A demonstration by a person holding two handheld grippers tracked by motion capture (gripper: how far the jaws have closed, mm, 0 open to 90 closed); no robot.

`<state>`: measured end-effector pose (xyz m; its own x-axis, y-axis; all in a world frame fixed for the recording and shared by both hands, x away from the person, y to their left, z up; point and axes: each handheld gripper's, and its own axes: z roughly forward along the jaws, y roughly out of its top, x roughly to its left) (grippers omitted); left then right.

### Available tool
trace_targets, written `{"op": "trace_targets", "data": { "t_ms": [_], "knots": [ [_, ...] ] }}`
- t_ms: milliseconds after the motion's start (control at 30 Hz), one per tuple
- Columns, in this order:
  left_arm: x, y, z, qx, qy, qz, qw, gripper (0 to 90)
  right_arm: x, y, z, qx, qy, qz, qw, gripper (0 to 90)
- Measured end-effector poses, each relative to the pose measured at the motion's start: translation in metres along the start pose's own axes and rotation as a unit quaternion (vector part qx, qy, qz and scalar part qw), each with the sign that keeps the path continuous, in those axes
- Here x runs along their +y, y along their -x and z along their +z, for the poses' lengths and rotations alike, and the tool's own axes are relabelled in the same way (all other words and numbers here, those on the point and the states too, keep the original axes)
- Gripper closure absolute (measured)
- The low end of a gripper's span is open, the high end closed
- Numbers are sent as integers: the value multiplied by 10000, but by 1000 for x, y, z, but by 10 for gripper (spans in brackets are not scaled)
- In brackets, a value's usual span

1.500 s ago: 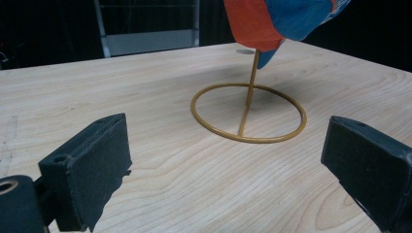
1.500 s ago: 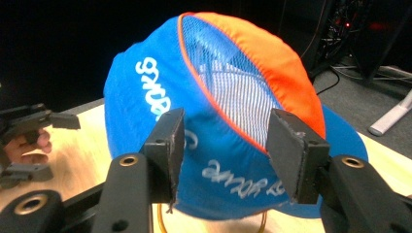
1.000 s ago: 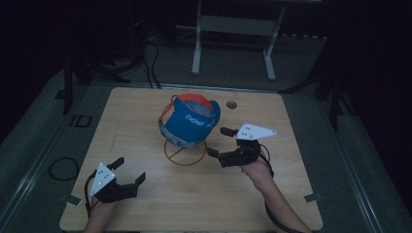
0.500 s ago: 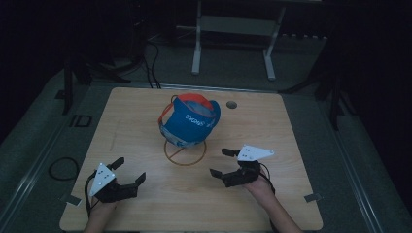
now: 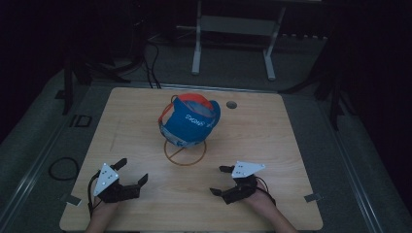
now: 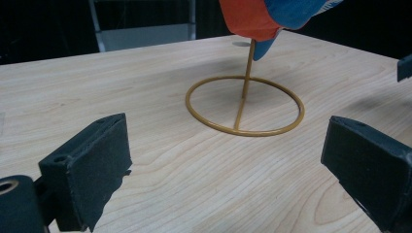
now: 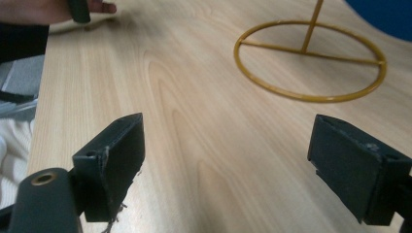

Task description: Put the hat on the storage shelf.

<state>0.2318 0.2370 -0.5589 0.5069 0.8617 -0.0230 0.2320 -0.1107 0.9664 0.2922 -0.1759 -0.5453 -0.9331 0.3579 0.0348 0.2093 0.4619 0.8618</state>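
Left gripper [image 5: 130, 171], fingers spread wide and empty, rests on the worktop [image 5: 291, 145] near-left of the stand [image 5: 185, 153]. Blue-and-orange cap [image 5: 190, 120] sits atop the stand. Right gripper [image 5: 222, 180], fingers likewise wide, lies near-right.

High view: dim and underexposed, the room beyond the counter [image 5: 145, 121] near black, colours muted, fine detail soft and grainy. Left and right claw views: brighter, even light on the wood grain, with a soft shadow under the blue and orange cap [image 6: 272, 17] across the gold wire stand [image 6: 245, 104]. Near black pads [image 7: 109, 162] slightly blurred at the frame's lower edge.
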Motion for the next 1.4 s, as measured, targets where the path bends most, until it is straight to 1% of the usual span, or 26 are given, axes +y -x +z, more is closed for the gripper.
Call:
{"op": "trace_targets", "data": {
  "t_ms": [167,200,267,433,533,600,633,667,733,900,1000,1033,1067,1100,1133,1233,1267,1300,1333,1400],
  "knots": [
    [0,1,0,-23,-3,-1,10000,42,-6,-4,0,40,-65,-47,10000,134],
    [-1,1,0,-25,-10,11,10000,42,-9,-6,0,50,-146,-135,9998,134],
    [-1,1,0,-26,-10,10,10000,42,-11,-7,-1,72,-214,-202,9995,134],
    [-2,-1,0,-28,-38,1,10000,42,-17,-8,-5,110,-255,-269,9993,134],
    [-2,-1,0,-33,-38,-2,10000,42,-20,-6,-9,108,-216,-277,9993,134],
    [-3,0,1,-35,-57,2,10000,42,-24,-2,-14,190,-181,-295,9992,134],
    [-3,0,1,-35,-57,2,10000,42,-24,-2,-14,190,-181,-295,9992,134],
    [-3,0,1,-34,-62,-3,10000,42,-27,1,-17,179,-175,-350,9991,134],
    [-4,0,1,-30,-72,9,10000,42,-28,3,-20,186,-183,-345,9991,134],
    [-4,-1,0,-9,-106,37,9999,42,-33,14,-28,79,-44,-249,9996,134],
    [-5,-1,0,11,-99,30,9999,42,-37,19,-33,58,-29,-178,9998,134],
    [-6,-2,0,21,-113,15,9999,42,-37,19,-33,58,-29,-178,9998,134],
    [-6,-3,0,37,-100,15,9999,42,-38,23,-37,12,-4,-153,9999,134],
    [-6,-3,0,37,-100,15,9999,42,-38,23,-37,12,-4,-153,9999,134],
    [-6,-4,-1,56,-82,-4,10000,42,-40,26,-40,-61,24,-59,10000,134],
    [-6,-4,-1,59,-92,-3,9999,42,-44,32,-45,-202,80,76,9997,133],
    [-6,-4,-1,65,-99,5,9999,42,-44,32,-45,-202,80,76,9997,133],
    [-6,-4,-1,64,-93,-5,9999,42,-46,36,-47,-298,127,174,9993,133],
    [-6,-4,-1,73,-96,-9,9999,42,-47,37,-48,-320,168,227,9991,133],
    [-7,-4,-1,72,-99,-11,9999,42,-47,39,-49,-357,179,251,9989,133]
  ]
}}
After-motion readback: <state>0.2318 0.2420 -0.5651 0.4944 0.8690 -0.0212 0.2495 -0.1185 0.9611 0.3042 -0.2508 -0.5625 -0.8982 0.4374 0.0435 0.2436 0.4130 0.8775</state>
